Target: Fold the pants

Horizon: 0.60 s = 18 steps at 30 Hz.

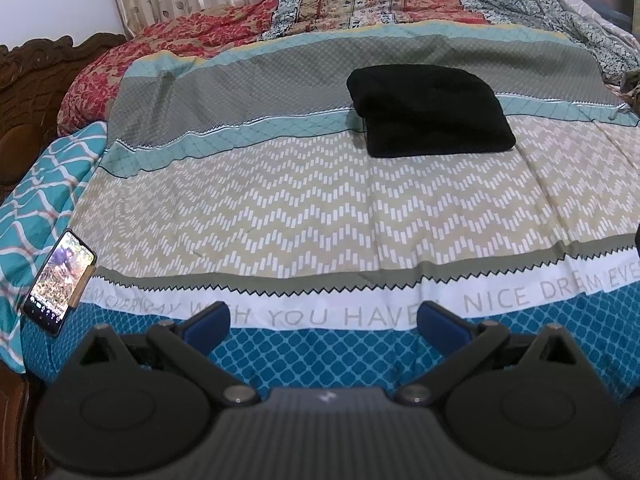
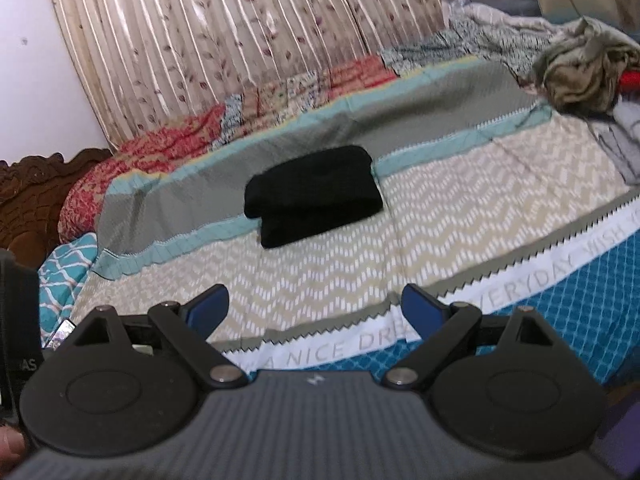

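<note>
Your black pants sit folded into a compact stack mid-bed, straddling the teal stripe and the top edge of the chevron band of the bedspread. Two layers show at the near edge, the upper one set back a little, so the fold looks finished rather than in progress

Left gripper: jaws spread wide, nothing between them, held low over the near edge of the bed above the printed lettering, well apart from the pants. Right gripper: same story, jaws spread, empty, hovering at the near edge with the stack well ahead of it. Right view is blurred, so I wouldn't trust fine detail there

Why it reads this way: both claws released and pulled back to the bed's edge fits a done task, since nothing on the stack needs pinning. The flat bedspread gives the bundle an even base, which is likely why it holds shape without support

Phone lies screen-lit at the left edge of the bed, well clear of the work area. Crumpled clothes are heaped at the far right, probably the next items, but I can't tell what they are

If you want tidier, square the offset top layer; otherwise I'd call it complete
</note>
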Tool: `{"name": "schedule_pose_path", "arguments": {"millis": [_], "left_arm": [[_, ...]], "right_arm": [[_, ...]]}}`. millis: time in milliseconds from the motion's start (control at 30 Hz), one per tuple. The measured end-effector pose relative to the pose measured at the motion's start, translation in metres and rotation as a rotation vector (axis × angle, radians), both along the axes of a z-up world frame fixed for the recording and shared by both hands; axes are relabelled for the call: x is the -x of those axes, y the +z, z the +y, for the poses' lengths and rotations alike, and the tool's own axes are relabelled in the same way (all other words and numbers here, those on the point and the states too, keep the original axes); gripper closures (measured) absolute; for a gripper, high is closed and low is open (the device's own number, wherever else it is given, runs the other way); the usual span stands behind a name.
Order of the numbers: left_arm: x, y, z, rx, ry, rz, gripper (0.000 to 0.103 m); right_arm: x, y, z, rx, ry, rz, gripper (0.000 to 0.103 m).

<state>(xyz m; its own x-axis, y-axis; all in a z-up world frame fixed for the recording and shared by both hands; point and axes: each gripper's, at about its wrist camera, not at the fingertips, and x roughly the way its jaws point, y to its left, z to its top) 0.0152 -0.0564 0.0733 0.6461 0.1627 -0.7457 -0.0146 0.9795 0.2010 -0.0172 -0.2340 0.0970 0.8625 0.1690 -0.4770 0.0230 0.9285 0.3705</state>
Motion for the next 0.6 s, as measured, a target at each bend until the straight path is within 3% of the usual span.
{"name": "schedule_pose_path", "arguments": {"millis": [600], "left_arm": [[0.017, 0.039, -0.014, 0.034, -0.059, -0.111, 0.0]], "right_arm": [[0.007, 0.026, -0.009, -0.001, -0.001, -0.104, 0.008]]}}
